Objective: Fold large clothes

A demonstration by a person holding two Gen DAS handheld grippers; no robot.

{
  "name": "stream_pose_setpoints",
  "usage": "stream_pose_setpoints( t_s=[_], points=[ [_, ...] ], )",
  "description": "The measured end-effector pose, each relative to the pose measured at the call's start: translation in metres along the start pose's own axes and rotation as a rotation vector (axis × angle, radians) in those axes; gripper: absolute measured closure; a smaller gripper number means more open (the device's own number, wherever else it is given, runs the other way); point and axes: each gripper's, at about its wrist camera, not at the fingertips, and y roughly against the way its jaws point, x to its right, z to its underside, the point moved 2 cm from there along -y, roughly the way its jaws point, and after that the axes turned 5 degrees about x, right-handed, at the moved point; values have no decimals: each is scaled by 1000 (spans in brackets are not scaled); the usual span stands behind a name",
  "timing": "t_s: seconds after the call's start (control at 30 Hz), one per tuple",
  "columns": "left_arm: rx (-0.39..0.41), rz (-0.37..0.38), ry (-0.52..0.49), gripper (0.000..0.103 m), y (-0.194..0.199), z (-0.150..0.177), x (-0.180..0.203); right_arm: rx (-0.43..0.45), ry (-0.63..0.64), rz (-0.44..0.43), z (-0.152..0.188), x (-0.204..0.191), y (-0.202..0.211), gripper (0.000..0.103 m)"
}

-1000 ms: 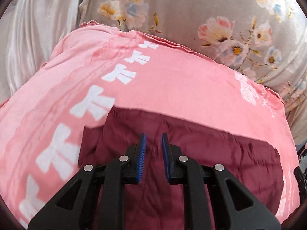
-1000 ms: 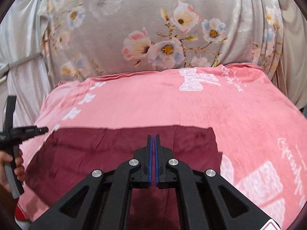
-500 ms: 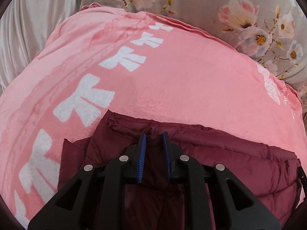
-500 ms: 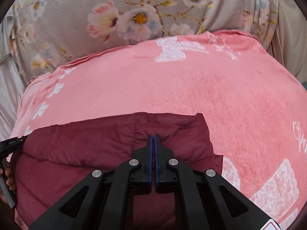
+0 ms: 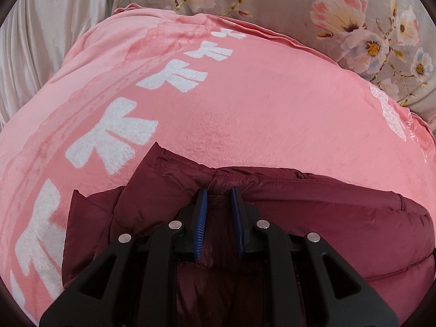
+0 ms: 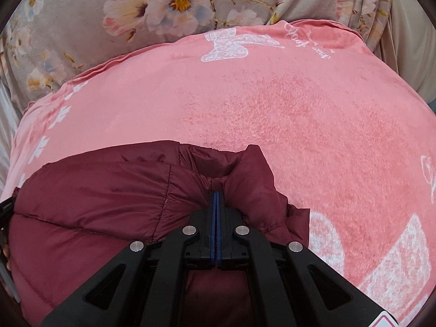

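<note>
A dark red padded jacket (image 5: 313, 212) lies folded on a pink blanket (image 5: 245, 109); it also shows in the right wrist view (image 6: 95, 196). My left gripper (image 5: 218, 193) pinches a thick bunch of the jacket's folded edge between its blue pads, jaws a little apart around the fabric. My right gripper (image 6: 216, 194) is shut tight on the jacket's edge near its right corner. The doubled edge lies down on the blanket (image 6: 272, 109).
A grey floral bed cover (image 6: 136, 13) lies behind the blanket, with pale curtain fabric (image 5: 41, 41) at the far left. The left gripper's handle and hand show at the left rim of the right wrist view (image 6: 5, 218).
Both grippers have carried the jacket's edge forward and down. The flat hanging sheet of fabric has become a puffy doubled fold resting on the blanket.
</note>
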Motion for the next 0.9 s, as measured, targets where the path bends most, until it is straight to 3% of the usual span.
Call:
stream_pose_setpoints(
  t_s=[0.23,0.3,0.43,0.53,0.7,0.8,0.9],
  points=[
    [8,-16,-11,84,-2,1,2,19,13,29,-1,-2,5,103],
    [7,-11,-8,84,-1,1,2,63,40,68,-4,-10,24,96],
    [-2,35,50,83,19,-2,-13,148,129,-35,-7,-60,83,96],
    [-13,88,146,72,43,-2,-35,137,194,-139,2,-105,104,96],
    [-55,106,203,63,70,8,-66,78,240,-259,34,-166,107,96],
    [-60,71,227,48,85,20,-86,45,260,-281,54,-189,105,96],
    [-70,57,261,44,92,33,-106,11,282,-270,72,-201,97,96]
  ],
)
